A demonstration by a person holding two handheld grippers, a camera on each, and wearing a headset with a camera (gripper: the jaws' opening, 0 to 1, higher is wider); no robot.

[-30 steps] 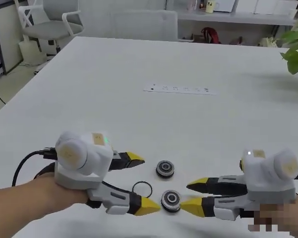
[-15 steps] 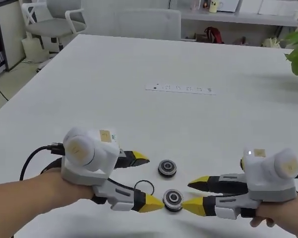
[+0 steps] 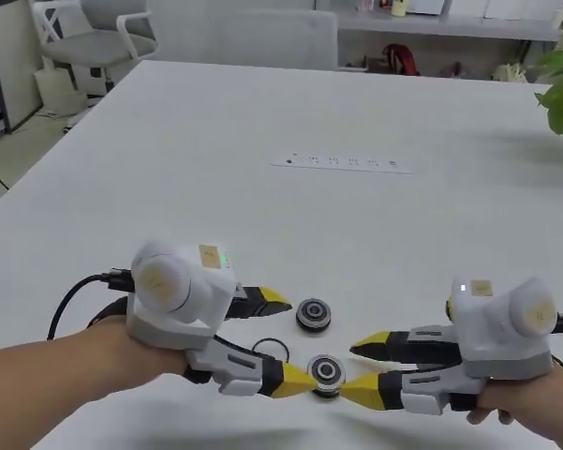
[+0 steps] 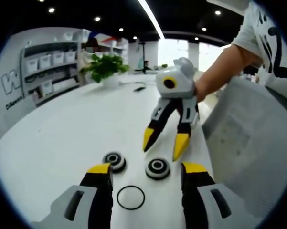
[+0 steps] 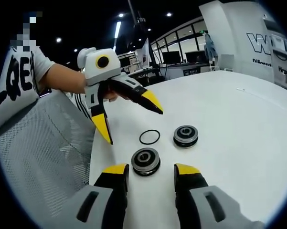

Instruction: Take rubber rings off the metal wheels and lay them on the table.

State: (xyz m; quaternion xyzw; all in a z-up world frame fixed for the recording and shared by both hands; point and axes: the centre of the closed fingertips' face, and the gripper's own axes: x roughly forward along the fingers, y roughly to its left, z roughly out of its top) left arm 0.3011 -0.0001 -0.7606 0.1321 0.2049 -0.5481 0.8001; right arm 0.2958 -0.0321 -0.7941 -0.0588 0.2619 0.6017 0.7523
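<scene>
Two metal wheels with dark rubber rims lie on the white table point(image 3: 262, 225). The far wheel point(image 3: 313, 314) point(image 4: 114, 161) point(image 5: 186, 136) lies by itself. The near wheel point(image 3: 326, 371) point(image 4: 158, 168) point(image 5: 145, 161) sits between the two grippers' lower tips. A loose black rubber ring point(image 3: 270, 349) point(image 4: 131, 197) point(image 5: 149, 137) lies flat inside my left gripper's spread jaws. My left gripper point(image 3: 286, 339) point(image 4: 147, 168) point(image 5: 131, 121) is open and holds nothing. Facing it, my right gripper point(image 3: 361, 367) point(image 5: 151, 170) point(image 4: 164, 138) is open, its jaws on either side of the near wheel without touching it.
A white power strip point(image 3: 342, 163) lies flat mid-table, far beyond the wheels. A green plant point(image 3: 562, 89) stands at the right edge. Office chairs point(image 3: 84, 37) stand past the table's far end. A black cable point(image 3: 80, 291) trails from the left gripper.
My left gripper has moved right, so its lower tip now sits close to the near wheel. The right gripper has barely moved. The wheels and ring lie where they were.
</scene>
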